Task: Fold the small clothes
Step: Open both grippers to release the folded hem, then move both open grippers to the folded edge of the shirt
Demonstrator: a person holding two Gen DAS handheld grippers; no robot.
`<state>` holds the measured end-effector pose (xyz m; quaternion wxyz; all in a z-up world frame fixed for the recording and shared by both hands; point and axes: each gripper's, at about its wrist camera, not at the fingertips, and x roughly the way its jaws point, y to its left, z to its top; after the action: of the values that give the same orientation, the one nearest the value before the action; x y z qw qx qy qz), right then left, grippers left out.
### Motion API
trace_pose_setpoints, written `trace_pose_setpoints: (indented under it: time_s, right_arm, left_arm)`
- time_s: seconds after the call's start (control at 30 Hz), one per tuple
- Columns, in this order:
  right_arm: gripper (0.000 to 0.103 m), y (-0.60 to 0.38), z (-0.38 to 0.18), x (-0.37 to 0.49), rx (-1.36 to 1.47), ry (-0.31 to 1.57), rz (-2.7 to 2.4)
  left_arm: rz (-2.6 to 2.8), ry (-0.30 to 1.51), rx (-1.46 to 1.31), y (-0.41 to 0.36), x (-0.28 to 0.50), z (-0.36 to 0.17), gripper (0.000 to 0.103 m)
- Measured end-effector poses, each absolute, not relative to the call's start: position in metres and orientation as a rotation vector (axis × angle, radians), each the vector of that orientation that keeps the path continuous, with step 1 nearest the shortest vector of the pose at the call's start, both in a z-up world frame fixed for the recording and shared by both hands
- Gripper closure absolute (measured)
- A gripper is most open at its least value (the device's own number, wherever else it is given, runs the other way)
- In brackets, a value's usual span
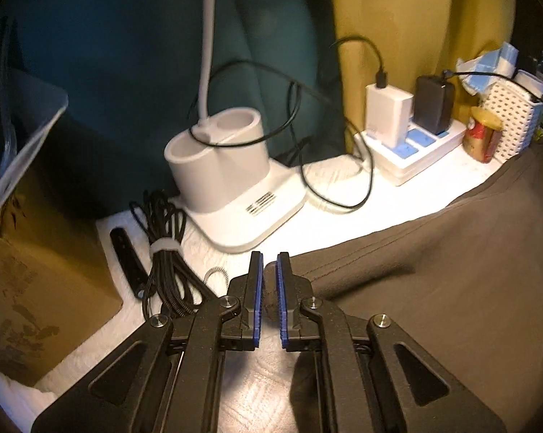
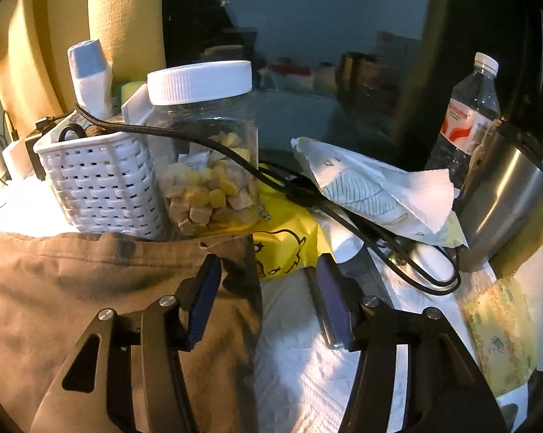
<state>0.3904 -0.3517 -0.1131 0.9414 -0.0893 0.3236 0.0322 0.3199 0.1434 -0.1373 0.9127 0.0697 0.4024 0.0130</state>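
Observation:
A brown garment (image 1: 433,252) lies spread on the white-covered table; in the right wrist view the garment (image 2: 91,306) fills the lower left, its hem against a basket. My left gripper (image 1: 270,263) is nearly shut, its blue pads (image 1: 257,288) either side of the garment's left corner edge, a thin fold of cloth between them. My right gripper (image 2: 267,270) is open wide over the garment's right edge, left finger above the cloth, right finger above the white cover, holding nothing.
Left view: white lamp base (image 1: 235,180), coiled black cable (image 1: 166,263), cardboard box (image 1: 36,288), power strip with chargers (image 1: 412,137). Right view: white basket (image 2: 101,187), plastic jar (image 2: 206,151), yellow bag (image 2: 285,245), paper napkin (image 2: 379,187), steel tumbler (image 2: 506,198), water bottle (image 2: 466,108).

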Motion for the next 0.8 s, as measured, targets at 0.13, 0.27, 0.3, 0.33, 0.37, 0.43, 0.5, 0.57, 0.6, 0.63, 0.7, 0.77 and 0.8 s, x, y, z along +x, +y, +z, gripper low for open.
trace_pose_setpoints:
  time_s: [0.13, 0.27, 0.3, 0.33, 0.37, 0.43, 0.5, 0.57, 0.6, 0.63, 0.7, 0.77, 0.8]
  right_arm:
    - [0.045, -0.354, -0.111, 0.388, -0.184, 0.665, 0.061]
    - [0.045, -0.352, -0.108, 0.378, -0.190, 0.671, 0.060]
    - [0.045, -0.353, -0.107, 0.377, -0.189, 0.672, 0.060]
    - [0.045, -0.353, -0.106, 0.374, -0.190, 0.673, 0.060]
    - [0.045, -0.354, -0.106, 0.371, -0.191, 0.673, 0.059]
    - [0.045, -0.355, -0.105, 0.365, -0.191, 0.675, 0.059]
    - [0.045, -0.357, -0.103, 0.358, -0.191, 0.676, 0.057]
    - [0.045, -0.360, -0.102, 0.349, -0.185, 0.678, 0.055]
    - [0.045, -0.362, -0.102, 0.346, -0.182, 0.679, 0.053]
    - [0.045, -0.364, -0.101, 0.341, -0.180, 0.680, 0.051]
    - [0.045, -0.369, -0.100, 0.331, -0.173, 0.683, 0.045]
    - [0.045, -0.374, -0.100, 0.319, -0.164, 0.685, 0.041]
    - [0.045, -0.375, -0.100, 0.316, -0.162, 0.686, 0.040]
  left_arm:
    - [0.046, 0.841, 0.125, 0.147, 0.316, -0.140, 0.094]
    - [0.063, 0.827, 0.083, 0.152, 0.305, -0.137, 0.044]
    - [0.064, 0.817, 0.058, 0.154, 0.301, -0.135, 0.042]
    - [0.062, 0.816, 0.044, 0.156, 0.297, -0.135, 0.042]
    - [0.062, 0.816, 0.039, 0.156, 0.294, -0.134, 0.042]
    - [0.064, 0.812, 0.034, 0.157, 0.286, -0.132, 0.042]
    - [0.064, 0.809, 0.025, 0.157, 0.277, -0.130, 0.042]
    - [0.066, 0.808, 0.015, 0.159, 0.269, -0.129, 0.042]
    - [0.068, 0.809, 0.008, 0.160, 0.263, -0.129, 0.042]
    - [0.070, 0.811, 0.001, 0.161, 0.258, -0.129, 0.042]
    - [0.068, 0.813, -0.015, 0.163, 0.247, -0.129, 0.041]
    - [0.063, 0.817, -0.028, 0.162, 0.235, -0.131, 0.041]
    - [0.063, 0.819, -0.030, 0.162, 0.230, -0.131, 0.041]
